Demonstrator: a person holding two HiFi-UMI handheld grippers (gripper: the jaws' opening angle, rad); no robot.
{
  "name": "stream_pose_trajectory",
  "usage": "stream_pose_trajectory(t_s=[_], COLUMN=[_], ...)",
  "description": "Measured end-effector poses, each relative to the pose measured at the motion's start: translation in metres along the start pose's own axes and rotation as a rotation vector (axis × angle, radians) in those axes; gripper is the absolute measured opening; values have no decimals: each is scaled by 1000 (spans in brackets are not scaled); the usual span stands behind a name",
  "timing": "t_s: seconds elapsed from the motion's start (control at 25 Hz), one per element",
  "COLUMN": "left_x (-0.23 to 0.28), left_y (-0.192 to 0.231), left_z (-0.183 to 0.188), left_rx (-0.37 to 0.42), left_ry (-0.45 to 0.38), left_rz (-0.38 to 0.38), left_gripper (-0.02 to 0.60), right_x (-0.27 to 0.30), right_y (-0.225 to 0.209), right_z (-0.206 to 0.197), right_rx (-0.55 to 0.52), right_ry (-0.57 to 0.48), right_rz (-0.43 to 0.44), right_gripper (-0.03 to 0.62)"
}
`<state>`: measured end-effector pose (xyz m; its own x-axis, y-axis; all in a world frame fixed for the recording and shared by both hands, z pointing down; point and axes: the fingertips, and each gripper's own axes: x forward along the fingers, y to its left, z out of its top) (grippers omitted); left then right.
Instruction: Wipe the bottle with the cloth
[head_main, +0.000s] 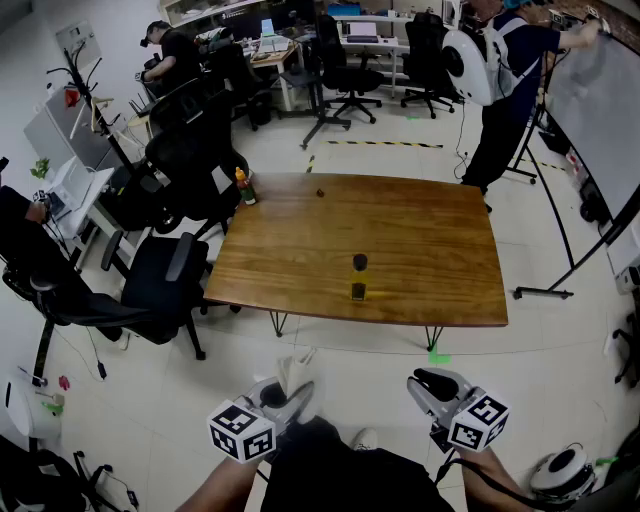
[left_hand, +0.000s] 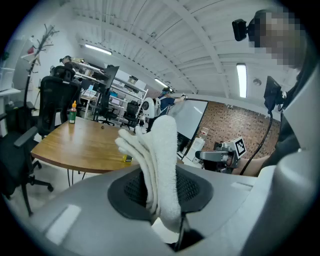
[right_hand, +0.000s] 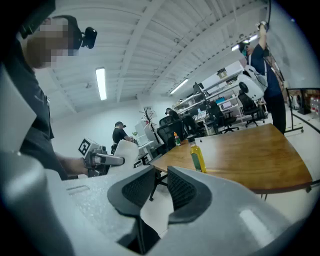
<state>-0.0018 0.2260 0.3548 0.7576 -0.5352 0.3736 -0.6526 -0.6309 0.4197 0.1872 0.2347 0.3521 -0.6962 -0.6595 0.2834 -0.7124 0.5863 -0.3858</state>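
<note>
A small bottle (head_main: 359, 278) of yellow liquid with a black cap stands upright near the front edge of the wooden table (head_main: 420, 230). The right gripper view shows that bottle (right_hand: 196, 155) ahead, well beyond the jaws. My left gripper (head_main: 290, 395) is low in the head view, short of the table, shut on a folded white cloth (head_main: 297, 370). In the left gripper view the cloth (left_hand: 157, 160) sticks up between the pads. My right gripper (head_main: 425, 385) is beside it, its pads slightly apart with nothing between them.
Black office chairs (head_main: 160, 280) crowd the table's left side. A second bottle with an orange cap (head_main: 245, 187) stands on the far left corner. A person (head_main: 505, 70) works at a whiteboard at the back right. A green tape mark (head_main: 438, 356) lies on the floor.
</note>
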Motion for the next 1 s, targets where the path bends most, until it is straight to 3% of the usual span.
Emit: stream_pose_trajectory(t_s=[0.2,0.48,0.8,1.0], left_x=[23,62,117,135], left_y=[54,136,209,226], left_z=[27,65,101,100], left_rx=[-20,-14,1,-71], left_ry=[-24,-5,71,104], left_rz=[18,-48,-181,-219], left_gripper=[114,114,114,114], right_x=[57,158,236,253], right_y=[-38,-72,-116,-127], right_z=[22,54,85,87], right_rx=[-54,-152,-264,-250], right_ry=[8,56,72,101], right_rz=[-27,-104,-252,-283], right_gripper=[93,205,210,216])
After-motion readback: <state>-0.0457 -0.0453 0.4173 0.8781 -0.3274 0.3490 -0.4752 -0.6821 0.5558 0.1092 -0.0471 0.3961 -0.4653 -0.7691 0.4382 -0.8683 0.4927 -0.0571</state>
